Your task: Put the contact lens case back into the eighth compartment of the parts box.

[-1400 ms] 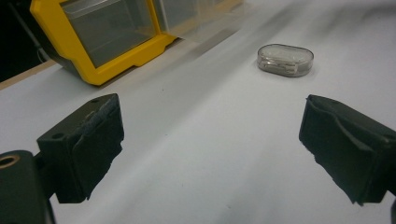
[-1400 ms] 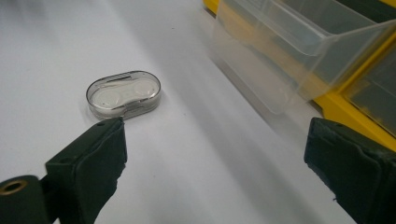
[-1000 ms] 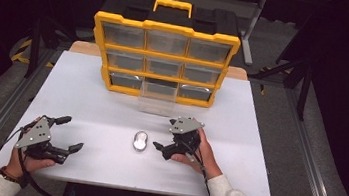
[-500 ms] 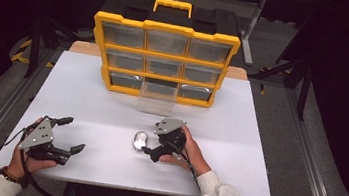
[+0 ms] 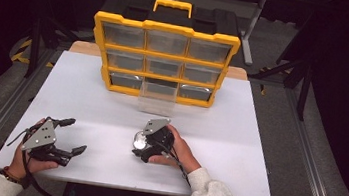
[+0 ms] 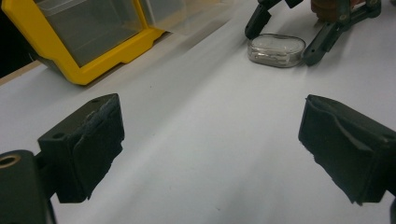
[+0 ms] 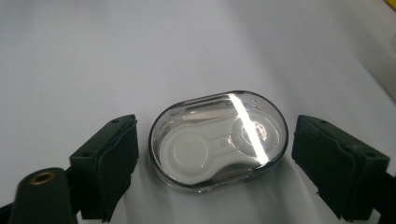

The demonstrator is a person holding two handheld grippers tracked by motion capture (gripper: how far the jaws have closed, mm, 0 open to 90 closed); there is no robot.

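A clear oval plastic case point(image 7: 217, 140) with a white insert lies flat on the white table point(image 5: 258, 138), near the front middle. My right gripper point(image 7: 215, 161) reaches down over it, one jaw at each end of the case point(image 5: 140, 140). Its jaws have just been closing, but a narrow gap still shows on both sides, so the pads are not pressing on it. At the front left of the table, my left gripper point(image 5: 75, 136) is held wide open with nothing between its jaws point(image 6: 210, 149). From there the case point(image 6: 276, 49) shows farther off.
A yellow drawer organizer point(image 5: 162, 61) with a black top stands upright at the back of the table. Its bottom middle clear drawer point(image 5: 157, 98) is pulled out toward me. The table's front edge runs just behind both hands.
My right gripper moved left and down from beside the case until its jaws straddle it, and the jaws narrowed. The left gripper stayed where it was.
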